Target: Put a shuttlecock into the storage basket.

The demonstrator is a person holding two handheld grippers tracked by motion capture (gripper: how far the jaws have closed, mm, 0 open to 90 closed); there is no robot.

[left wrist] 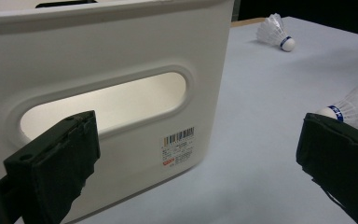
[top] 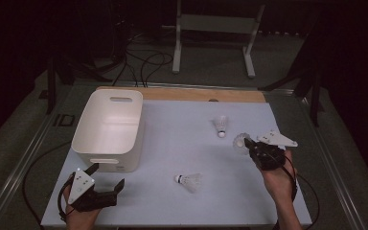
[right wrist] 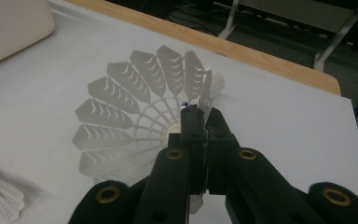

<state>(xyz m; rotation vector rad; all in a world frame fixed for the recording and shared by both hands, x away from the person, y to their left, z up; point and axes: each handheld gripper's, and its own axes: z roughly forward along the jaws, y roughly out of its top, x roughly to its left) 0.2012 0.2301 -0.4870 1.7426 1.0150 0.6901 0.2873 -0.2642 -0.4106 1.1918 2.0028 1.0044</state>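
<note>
Three white shuttlecocks are in sight. My right gripper (top: 250,144) is shut on the skirt edge of one shuttlecock (top: 241,143), holding it just above the white table at the right. In the right gripper view the jaws (right wrist: 199,122) pinch the rim, and the open skirt (right wrist: 126,116) faces the camera. A second shuttlecock (top: 221,125) lies beyond it, and a third (top: 189,181) lies near the front middle. My left gripper (top: 106,176) rests open at the front left, by the near wall of the white bin (top: 108,129). Its jaws stand wide apart with nothing between them (left wrist: 196,154).
The white bin (left wrist: 98,56) has a handle slot and a barcode label on its near wall. A wooden strip (top: 206,94) runs along the table's far edge. Behind the table there are cables and a white stand (top: 215,28) on the floor.
</note>
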